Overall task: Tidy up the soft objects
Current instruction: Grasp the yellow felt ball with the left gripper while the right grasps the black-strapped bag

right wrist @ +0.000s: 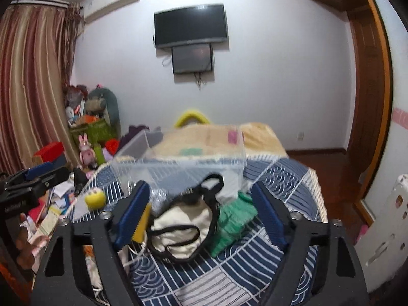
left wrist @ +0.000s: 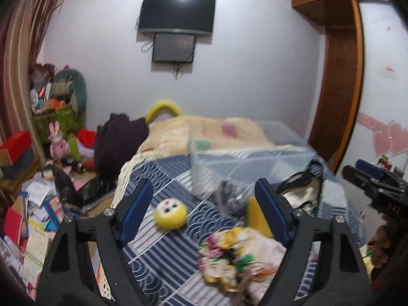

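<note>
Soft things lie on a bed with a blue and white patterned cover (left wrist: 163, 252). My left gripper (left wrist: 204, 191) is open and empty above a round yellow plush (left wrist: 170, 213) and a floral cloth (left wrist: 229, 257). My right gripper (right wrist: 197, 191) is open and empty above a cream bag with black straps (right wrist: 183, 227), with a green cloth (right wrist: 233, 220) to its right and a yellow sponge (right wrist: 141, 223) by its left finger. A clear plastic bin (right wrist: 178, 164) stands on the bed beyond them; it also shows in the left wrist view (left wrist: 244, 158).
A beige blanket (left wrist: 204, 130) covers the bed's far end. Clutter of toys, boxes and papers (left wrist: 51, 178) fills the floor to the left by striped curtains (right wrist: 30, 89). A wooden door (right wrist: 367, 102) stands right. A TV (right wrist: 191, 25) hangs on the far wall.
</note>
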The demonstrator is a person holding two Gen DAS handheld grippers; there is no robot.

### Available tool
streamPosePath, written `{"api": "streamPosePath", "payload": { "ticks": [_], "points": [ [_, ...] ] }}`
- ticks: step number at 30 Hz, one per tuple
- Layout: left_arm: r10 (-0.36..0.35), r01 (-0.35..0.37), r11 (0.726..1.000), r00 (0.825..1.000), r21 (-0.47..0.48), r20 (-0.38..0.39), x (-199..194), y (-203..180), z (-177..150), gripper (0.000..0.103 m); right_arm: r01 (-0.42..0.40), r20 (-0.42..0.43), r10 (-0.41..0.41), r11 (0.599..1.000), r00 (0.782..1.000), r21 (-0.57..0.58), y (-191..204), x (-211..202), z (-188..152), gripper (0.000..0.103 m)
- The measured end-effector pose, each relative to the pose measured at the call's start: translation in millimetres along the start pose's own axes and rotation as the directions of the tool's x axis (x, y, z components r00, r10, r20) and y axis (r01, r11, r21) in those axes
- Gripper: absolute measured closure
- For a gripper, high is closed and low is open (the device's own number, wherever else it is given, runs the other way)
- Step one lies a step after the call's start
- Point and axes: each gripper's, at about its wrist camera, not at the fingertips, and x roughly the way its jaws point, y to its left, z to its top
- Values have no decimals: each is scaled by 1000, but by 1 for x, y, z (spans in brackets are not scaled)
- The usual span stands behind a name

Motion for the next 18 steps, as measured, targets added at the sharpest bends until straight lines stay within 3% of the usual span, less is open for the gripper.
{"api": "streamPosePath", "payload": {
  "ticks": [7, 12, 13, 15, 18],
  "points": [
    [50, -52, 999, 990, -13, -130, 50, 26, -24, 28, -30, -132, 36, 998, 991, 50, -11, 32, -14, 48],
    [8, -22, 998, 979, -63, -205, 80, 39, -32, 30, -29, -192, 41, 998, 980, 62, -14, 47, -23, 58],
    [14, -27, 998, 977, -57, -212, 85, 39, -32, 31, -29, -202, 42, 997, 979, 65, -15, 50, -24, 64],
    [21, -32, 998, 974, -47, -224, 94, 38, -33, 35, -38, -222, 54, 996, 974, 77, -15, 56, -25, 74],
    [32, -46, 998, 969, -52, -246, 104, 39, -36, 52, -49, -246, 68, 995, 967, 82, -17, 63, -29, 87]
  ]
}}
